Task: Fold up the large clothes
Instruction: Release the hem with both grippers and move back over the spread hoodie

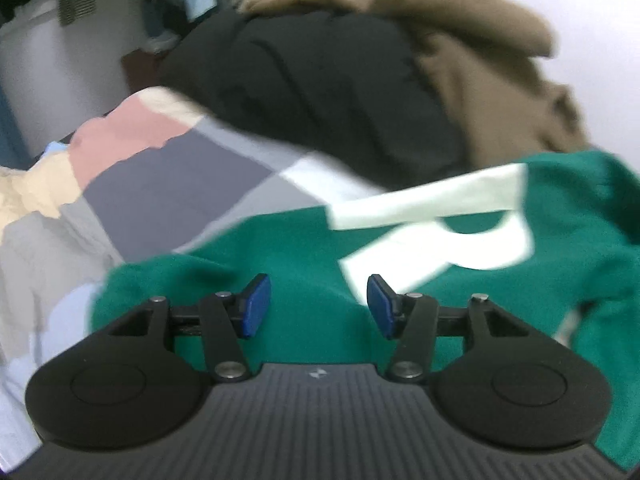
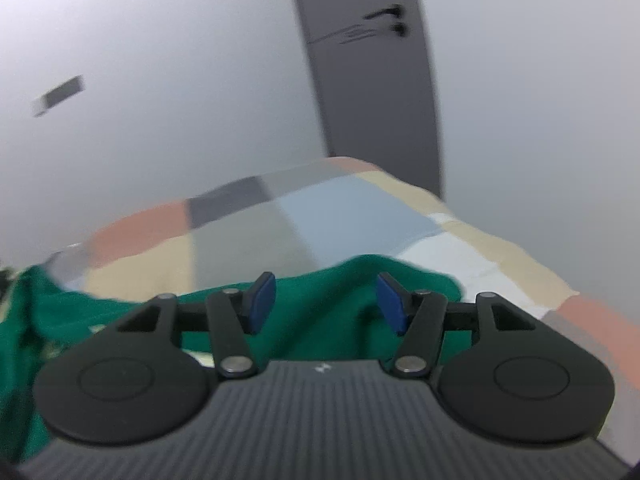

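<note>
A green garment [image 1: 292, 252] with large white lettering [image 1: 432, 232] lies spread on a patchwork bedspread [image 1: 168, 188]. My left gripper [image 1: 319, 306] hovers just over the green cloth, jaws apart, blue pads [image 1: 256, 306] with nothing between them. In the right wrist view the same green garment [image 2: 328, 300] bunches up under my right gripper [image 2: 326, 304], which is open too, its blue pads [image 2: 262, 304] clear of the fabric. Both views are blurred.
A black garment [image 1: 320, 92] and a brown one [image 1: 480, 52] are piled on the bed behind the green one. A white wall [image 2: 160, 80] and a grey door [image 2: 372, 80] stand beyond the bed. The bedspread [image 2: 320, 216] runs to its far edge.
</note>
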